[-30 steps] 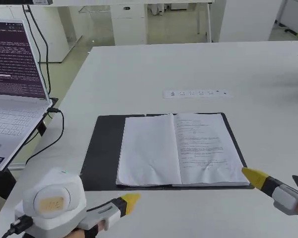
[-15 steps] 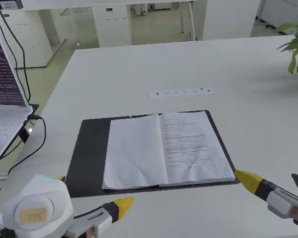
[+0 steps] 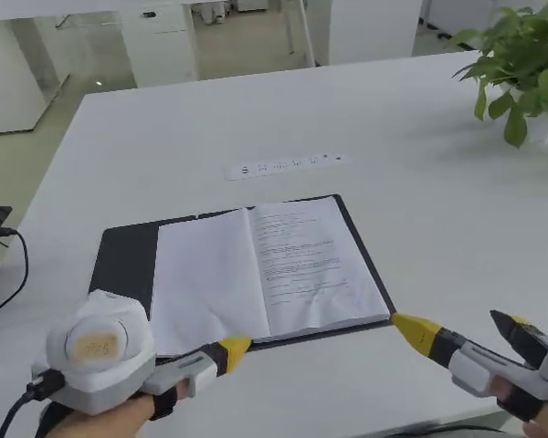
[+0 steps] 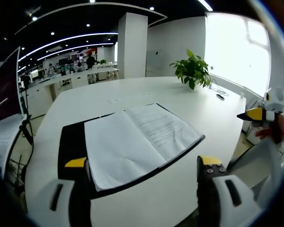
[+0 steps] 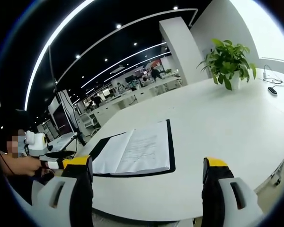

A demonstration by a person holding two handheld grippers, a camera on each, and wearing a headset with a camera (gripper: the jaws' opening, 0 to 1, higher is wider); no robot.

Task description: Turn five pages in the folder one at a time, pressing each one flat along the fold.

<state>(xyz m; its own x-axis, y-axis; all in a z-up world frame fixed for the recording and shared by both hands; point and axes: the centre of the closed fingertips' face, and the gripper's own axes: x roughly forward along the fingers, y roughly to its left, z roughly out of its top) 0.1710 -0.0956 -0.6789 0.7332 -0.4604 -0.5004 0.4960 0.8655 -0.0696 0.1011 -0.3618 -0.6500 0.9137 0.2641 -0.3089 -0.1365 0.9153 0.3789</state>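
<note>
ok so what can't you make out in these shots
- Print on the right page: too small to read, every view.
- Folder pages underneath: covered by the open two.
- Strip markings: too small, head view.
- Right gripper: body cut off by the head view's corner.

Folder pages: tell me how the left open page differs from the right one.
The left page is blank; the right page carries printed lines. A wide strip of black folder cover shows beside the left page, while the right page reaches nearly to the cover's edge. Both are white and meet at the fold.
</note>
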